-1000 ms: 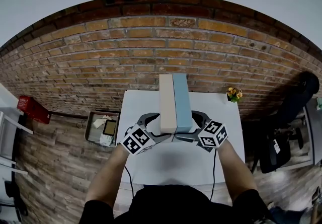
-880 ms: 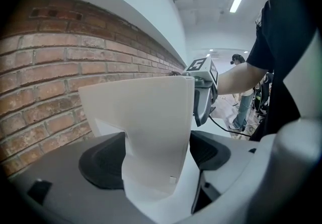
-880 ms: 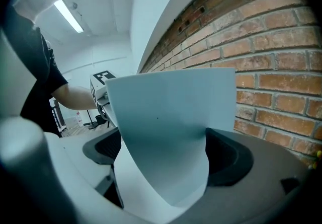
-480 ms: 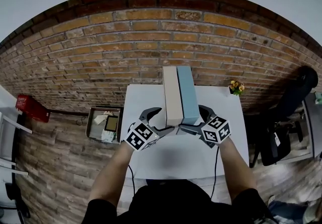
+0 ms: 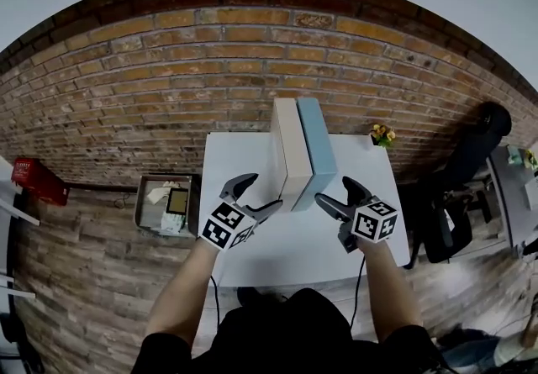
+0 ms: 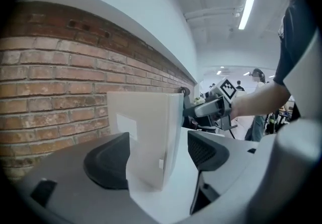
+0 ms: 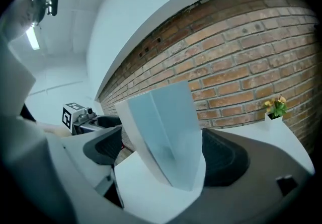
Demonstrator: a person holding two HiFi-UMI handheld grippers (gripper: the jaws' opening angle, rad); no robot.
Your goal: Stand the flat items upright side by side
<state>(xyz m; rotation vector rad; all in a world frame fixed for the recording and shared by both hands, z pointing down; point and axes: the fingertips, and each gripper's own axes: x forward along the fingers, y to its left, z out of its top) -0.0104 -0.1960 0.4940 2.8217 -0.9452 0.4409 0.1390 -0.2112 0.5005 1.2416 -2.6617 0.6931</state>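
My left claw and right claw both stand released, jaws apart and gripping nothing, just short of the pair. The beige item and the blue item stand upright, faces touching, about midway between the left and right edges of the tabletop. I judge this step a withdrawal: back straight out, brushing neither slab (tall, thin, smooth-faced rectangles tip easily on a slick white top).

Office or lab workspace, brick wall, white table, wooden floor; ceiling strip light, open hall behind
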